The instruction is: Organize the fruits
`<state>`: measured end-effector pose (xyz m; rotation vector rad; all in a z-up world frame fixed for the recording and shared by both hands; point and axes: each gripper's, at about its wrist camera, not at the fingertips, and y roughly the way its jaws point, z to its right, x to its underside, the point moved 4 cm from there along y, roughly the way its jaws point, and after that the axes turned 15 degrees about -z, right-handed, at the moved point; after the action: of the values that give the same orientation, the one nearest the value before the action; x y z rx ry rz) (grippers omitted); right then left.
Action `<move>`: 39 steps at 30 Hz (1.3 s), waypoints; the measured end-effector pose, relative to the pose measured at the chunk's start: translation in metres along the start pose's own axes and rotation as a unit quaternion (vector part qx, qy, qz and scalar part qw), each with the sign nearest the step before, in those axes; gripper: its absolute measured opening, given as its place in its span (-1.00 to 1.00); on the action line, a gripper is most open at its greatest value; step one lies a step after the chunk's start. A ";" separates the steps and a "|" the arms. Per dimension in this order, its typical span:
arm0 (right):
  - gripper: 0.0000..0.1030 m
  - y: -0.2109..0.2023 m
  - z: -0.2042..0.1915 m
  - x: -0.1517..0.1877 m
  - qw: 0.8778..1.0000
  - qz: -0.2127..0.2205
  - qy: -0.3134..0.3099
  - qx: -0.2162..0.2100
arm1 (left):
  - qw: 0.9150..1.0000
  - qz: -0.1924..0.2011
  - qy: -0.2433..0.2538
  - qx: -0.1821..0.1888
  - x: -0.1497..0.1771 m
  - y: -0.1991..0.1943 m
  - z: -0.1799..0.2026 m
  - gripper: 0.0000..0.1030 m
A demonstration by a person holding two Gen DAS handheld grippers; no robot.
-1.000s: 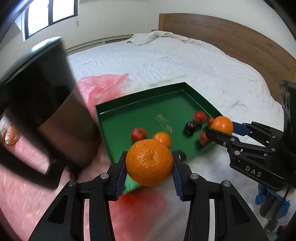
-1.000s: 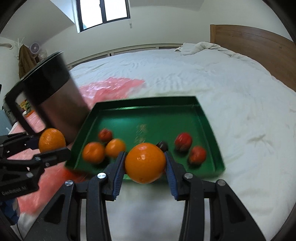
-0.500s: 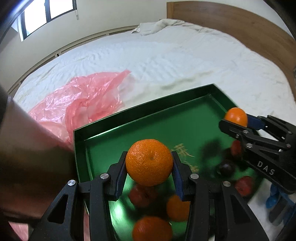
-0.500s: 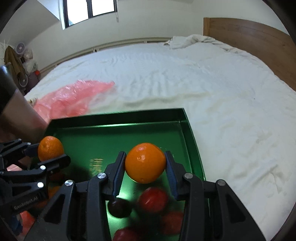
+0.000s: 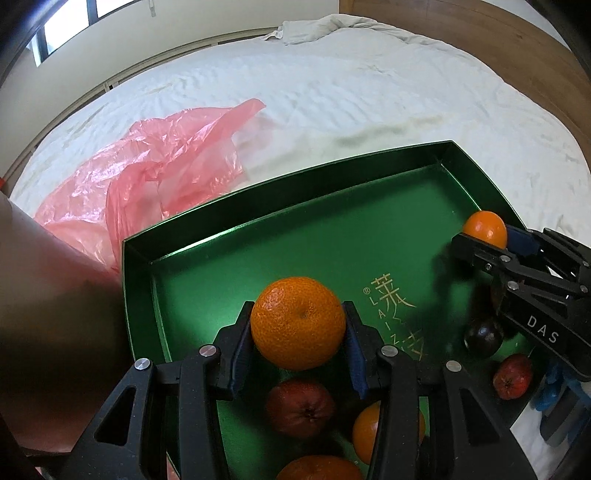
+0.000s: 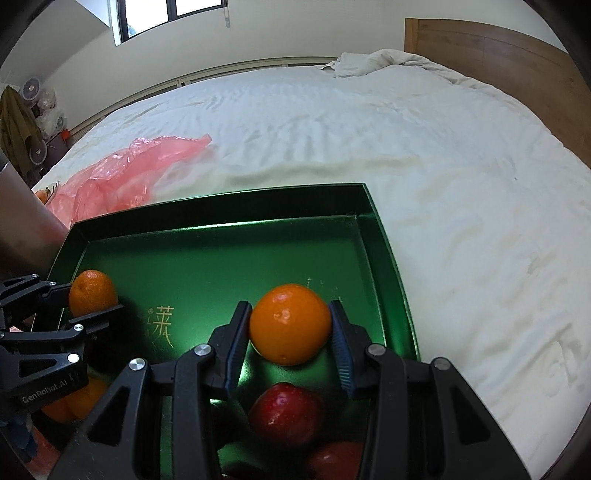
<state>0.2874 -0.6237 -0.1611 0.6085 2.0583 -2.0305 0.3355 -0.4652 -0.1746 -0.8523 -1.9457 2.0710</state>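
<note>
Over the green tray (image 5: 207, 229) on the bed, the left gripper (image 5: 298, 332) clamps a bumpy mandarin (image 5: 298, 323) and the right gripper (image 6: 290, 328) pinches a smooth orange (image 6: 290, 323).

Both handheld grippers are angling steeply downward side by side, the left gripper (image 5: 298, 334) and the right gripper (image 6: 290, 332) each clamping a round fruit between blue-padded fingers (image 5: 352, 341).

You get soft daylight from the window (image 6: 170, 14) at eleven o'clock. Glare streaks the green tray (image 5: 258, 221) along its far wall, and gripper shadows darken its floor. Fisheye bending curves every edge, corners go black, and the nearest fruit looks soft.
</note>
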 end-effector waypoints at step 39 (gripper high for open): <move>1.00 -0.148 -0.085 0.110 0.997 0.064 -0.013 0.028 | 0.990 0.136 -0.014 -0.024 0.166 -0.161 -0.019 0.49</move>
<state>0.1401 -0.5192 -0.0671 0.7018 1.9024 -2.0183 0.1678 -0.3455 -0.0674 -1.1633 -1.9988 2.1977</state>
